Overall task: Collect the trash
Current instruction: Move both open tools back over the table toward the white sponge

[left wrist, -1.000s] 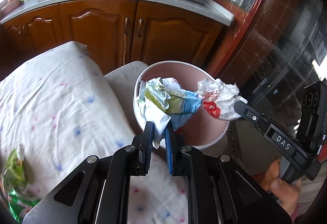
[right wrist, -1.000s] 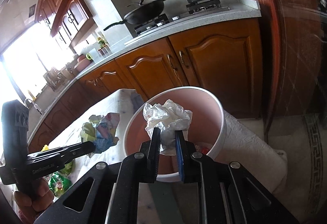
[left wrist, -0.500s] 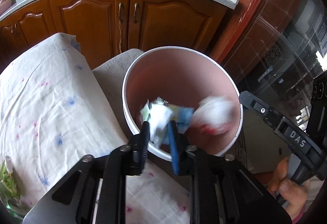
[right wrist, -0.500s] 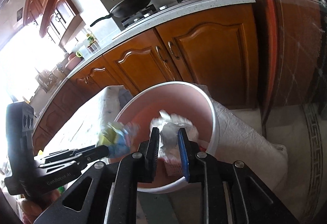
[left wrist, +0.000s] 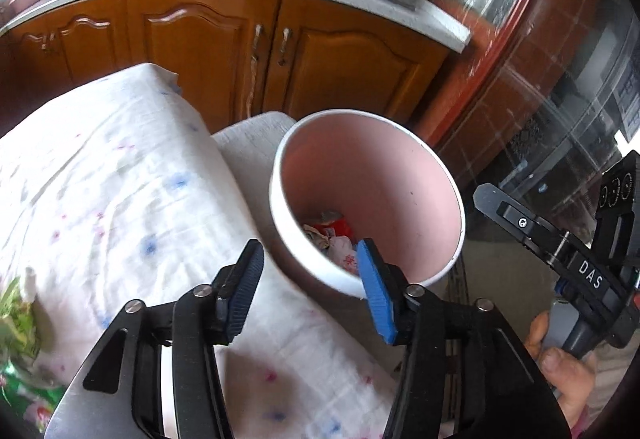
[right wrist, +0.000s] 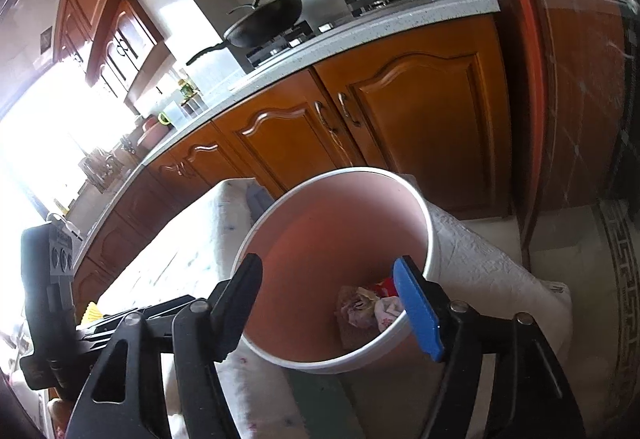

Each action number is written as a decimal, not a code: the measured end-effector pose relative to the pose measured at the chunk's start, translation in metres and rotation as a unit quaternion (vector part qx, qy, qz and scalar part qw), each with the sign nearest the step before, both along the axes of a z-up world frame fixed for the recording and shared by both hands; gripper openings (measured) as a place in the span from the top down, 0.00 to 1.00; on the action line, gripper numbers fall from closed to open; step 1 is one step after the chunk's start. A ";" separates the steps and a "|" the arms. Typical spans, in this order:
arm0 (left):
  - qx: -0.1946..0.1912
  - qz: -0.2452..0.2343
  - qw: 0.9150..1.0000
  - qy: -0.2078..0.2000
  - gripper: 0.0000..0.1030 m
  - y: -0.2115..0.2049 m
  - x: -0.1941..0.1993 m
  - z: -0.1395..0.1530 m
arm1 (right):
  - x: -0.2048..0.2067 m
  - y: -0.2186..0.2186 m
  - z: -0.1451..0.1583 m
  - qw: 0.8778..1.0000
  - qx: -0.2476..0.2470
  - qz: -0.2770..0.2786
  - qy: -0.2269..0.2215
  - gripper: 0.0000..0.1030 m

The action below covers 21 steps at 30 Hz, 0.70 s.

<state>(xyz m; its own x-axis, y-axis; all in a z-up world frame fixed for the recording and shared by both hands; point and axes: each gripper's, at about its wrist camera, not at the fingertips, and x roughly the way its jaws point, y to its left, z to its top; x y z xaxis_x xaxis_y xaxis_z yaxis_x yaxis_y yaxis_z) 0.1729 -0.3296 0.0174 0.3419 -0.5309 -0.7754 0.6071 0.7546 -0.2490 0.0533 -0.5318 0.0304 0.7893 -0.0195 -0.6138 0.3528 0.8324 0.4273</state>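
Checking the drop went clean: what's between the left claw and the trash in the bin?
In the left wrist view only the bin's white near rim lies between the open, empty left claw and the trash.

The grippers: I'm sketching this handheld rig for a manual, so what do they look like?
Both grippers, left and right, have black angular fingers with silver rivets and triangular cut-outs. The ribbed pads are blue. Seen from the left wrist, the right one's side carries white letters "DAS", a screw head, and a black box with three round sockets. No cables or sleeves are clearly visible.
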 end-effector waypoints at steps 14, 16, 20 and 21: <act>-0.025 0.073 0.996 -0.035 0.52 0.090 -0.019 0.013 | -0.004 0.056 0.016 0.999 -0.006 0.041 -0.026 0.22; -0.029 0.081 0.996 -0.037 0.52 0.099 -0.022 0.015 | -0.005 0.067 0.017 0.998 -0.006 0.051 -0.028 0.22; -0.032 0.094 0.994 -0.039 0.52 0.122 -0.029 0.015 | -0.004 0.086 0.017 0.997 -0.004 0.070 -0.027 0.22; -0.033 0.097 0.994 -0.039 0.52 0.125 -0.030 0.014 | -0.004 0.090 0.017 0.997 -0.004 0.074 -0.028 0.22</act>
<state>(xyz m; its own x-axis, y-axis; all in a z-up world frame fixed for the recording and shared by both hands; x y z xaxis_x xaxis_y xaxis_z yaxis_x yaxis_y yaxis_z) 0.1425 -0.2043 0.0317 0.5004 -0.4976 -0.7085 0.4712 0.8430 -0.2592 0.0489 -0.4419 0.0478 0.8167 0.0956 -0.5691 0.2015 0.8769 0.4365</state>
